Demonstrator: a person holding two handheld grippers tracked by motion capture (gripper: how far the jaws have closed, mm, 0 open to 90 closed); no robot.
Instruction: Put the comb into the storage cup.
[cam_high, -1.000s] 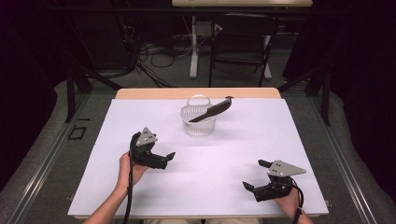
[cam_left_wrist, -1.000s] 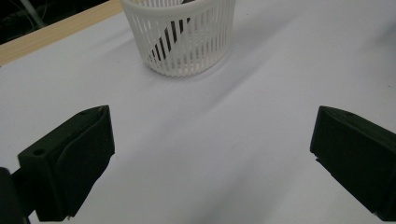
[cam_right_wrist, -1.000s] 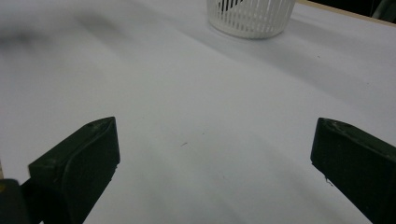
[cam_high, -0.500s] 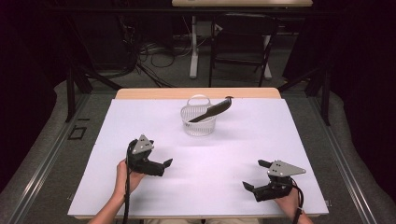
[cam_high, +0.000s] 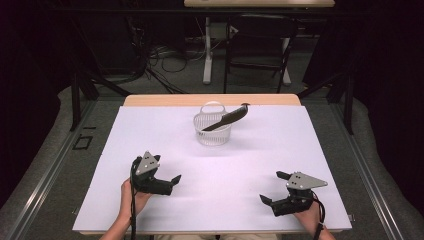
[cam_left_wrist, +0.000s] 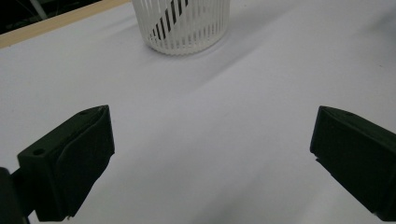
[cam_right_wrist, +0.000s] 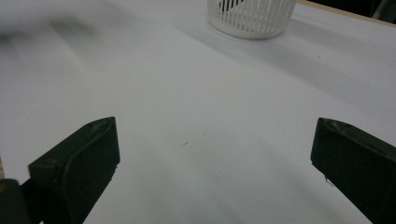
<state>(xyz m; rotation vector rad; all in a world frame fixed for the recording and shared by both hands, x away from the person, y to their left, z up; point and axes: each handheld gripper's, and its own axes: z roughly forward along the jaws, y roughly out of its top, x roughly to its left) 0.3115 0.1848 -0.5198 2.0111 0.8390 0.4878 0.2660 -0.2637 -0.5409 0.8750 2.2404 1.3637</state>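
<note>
A white slatted basket (cam_high: 213, 131) stands at the far middle of the white table (cam_high: 250, 160). A long black utensil (cam_high: 227, 118) leans in it, its end sticking out over the right rim. My left gripper (cam_high: 172, 184) rests low at the near left, open, its jaws wide apart with nothing between them. My right gripper (cam_high: 273, 188) sits at the near right, also open and empty. In the left gripper view the basket (cam_left_wrist: 182, 25) is far ahead of the gripper (cam_left_wrist: 212, 154), with dark utensil stripes behind its slats. In the right gripper view the basket (cam_right_wrist: 252, 16) lies well beyond the gripper (cam_right_wrist: 215, 158).
A wooden strip (cam_high: 210, 100) runs along the table's far edge. Dark table legs, cables and a stand (cam_high: 207, 55) fill the floor behind. Bare white surface lies between both grippers and the basket.
My left gripper has drawn back toward the near edge of the table, staying open. The right gripper, basket and utensil have not moved.
</note>
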